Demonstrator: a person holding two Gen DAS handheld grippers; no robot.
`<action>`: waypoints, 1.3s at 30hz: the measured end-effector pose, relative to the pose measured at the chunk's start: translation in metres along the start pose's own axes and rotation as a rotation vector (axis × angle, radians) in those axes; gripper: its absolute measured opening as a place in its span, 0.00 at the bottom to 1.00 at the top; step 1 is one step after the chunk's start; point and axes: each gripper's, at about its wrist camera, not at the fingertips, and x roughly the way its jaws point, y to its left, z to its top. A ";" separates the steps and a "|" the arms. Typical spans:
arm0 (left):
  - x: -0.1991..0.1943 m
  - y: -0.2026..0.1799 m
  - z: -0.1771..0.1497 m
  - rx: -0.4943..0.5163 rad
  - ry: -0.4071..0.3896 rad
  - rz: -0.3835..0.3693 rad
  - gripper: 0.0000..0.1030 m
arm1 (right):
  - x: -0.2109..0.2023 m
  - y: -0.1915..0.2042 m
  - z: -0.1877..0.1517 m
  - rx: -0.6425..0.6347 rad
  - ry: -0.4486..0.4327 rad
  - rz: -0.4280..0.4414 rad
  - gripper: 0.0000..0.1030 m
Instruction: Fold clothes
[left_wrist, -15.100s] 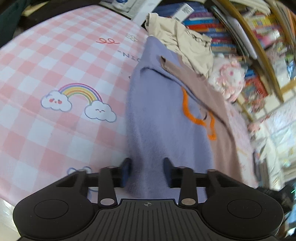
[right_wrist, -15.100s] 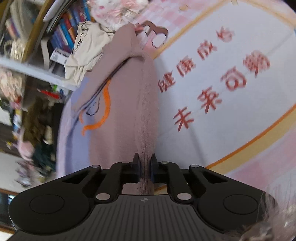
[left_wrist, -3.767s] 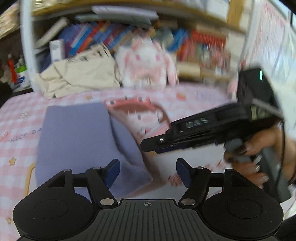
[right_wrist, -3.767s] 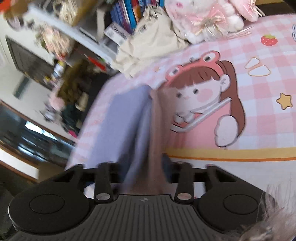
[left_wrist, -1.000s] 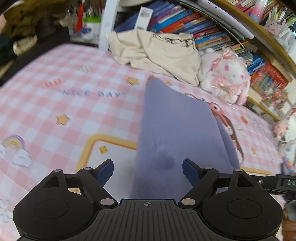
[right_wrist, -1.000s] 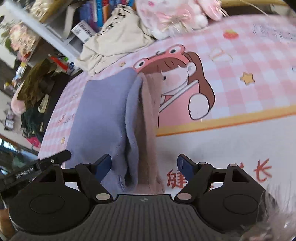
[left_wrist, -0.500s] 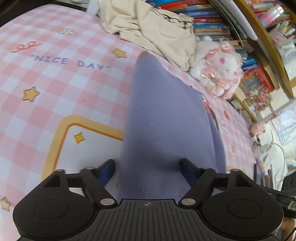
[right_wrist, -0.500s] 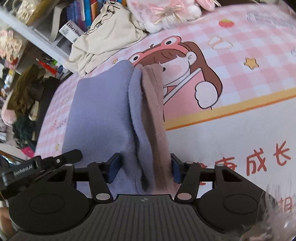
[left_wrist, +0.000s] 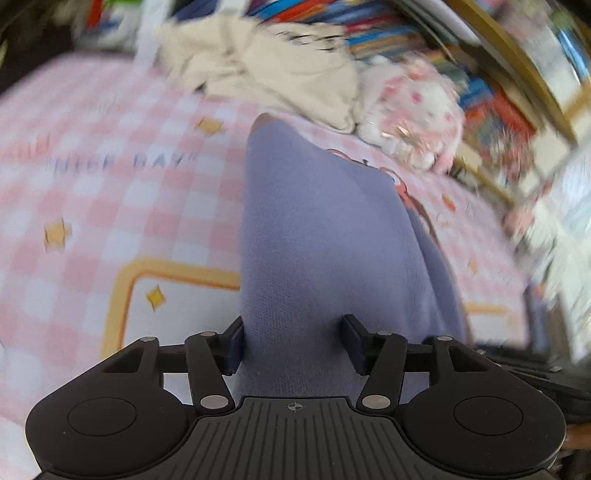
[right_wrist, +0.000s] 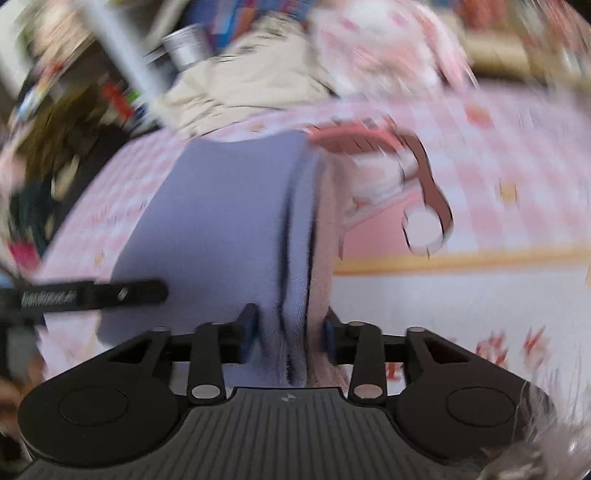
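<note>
Folded lavender sweater: lies on the pink checked blanket, below the cream garment. Only the right view shows its stacked edge layers and the left gripper's arm beside it. Left gripper: half-closed, fingers pressing the sweater's near end. Right gripper: narrow, clamping the layered edge.

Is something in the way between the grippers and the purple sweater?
Nothing visible is. The folded purple sweater already sits between the fingers of the left gripper, and its stacked edge sits between the fingers of the right gripper. The cream clothes and the plush bunny lie beyond it.
</note>
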 end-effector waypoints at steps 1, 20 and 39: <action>0.000 0.006 0.001 -0.030 0.006 -0.025 0.56 | 0.002 -0.009 0.002 0.058 0.011 0.021 0.46; -0.003 -0.025 0.007 0.101 -0.099 0.010 0.45 | -0.008 0.026 0.006 -0.178 -0.121 0.039 0.26; -0.009 -0.017 0.065 0.197 -0.257 0.012 0.43 | 0.012 0.088 0.054 -0.543 -0.304 -0.067 0.24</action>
